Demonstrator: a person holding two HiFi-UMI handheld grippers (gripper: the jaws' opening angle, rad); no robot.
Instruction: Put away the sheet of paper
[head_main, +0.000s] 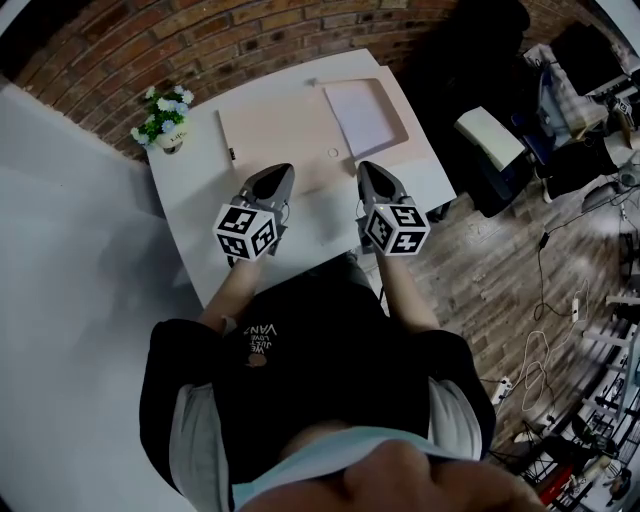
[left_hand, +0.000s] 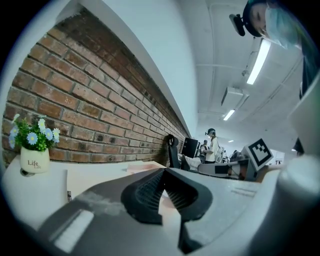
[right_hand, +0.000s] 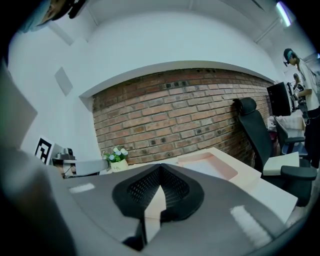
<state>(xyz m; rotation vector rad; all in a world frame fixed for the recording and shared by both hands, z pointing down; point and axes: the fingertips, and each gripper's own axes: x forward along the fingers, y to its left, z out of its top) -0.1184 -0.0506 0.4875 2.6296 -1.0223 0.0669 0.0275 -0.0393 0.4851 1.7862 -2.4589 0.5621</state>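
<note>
A pale sheet of paper (head_main: 362, 115) lies in the recessed right end of a flat beige tray (head_main: 275, 135) at the back of the white table (head_main: 190, 200). My left gripper (head_main: 279, 171) hovers over the tray's near edge, shut and empty, its tips meeting in the left gripper view (left_hand: 164, 171). To its right, my right gripper (head_main: 367, 169) points at the paper's near edge, also shut with nothing between its jaws (right_hand: 160, 167). In the right gripper view the tray's recess (right_hand: 212, 162) shows just beyond the jaws.
A small white pot of flowers (head_main: 163, 122) stands at the table's back left corner by the brick wall (right_hand: 170, 120). A black office chair (right_hand: 256, 131) and desks stand to the right. Cables (head_main: 545, 360) trail on the wooden floor. A person (left_hand: 212, 145) stands far off.
</note>
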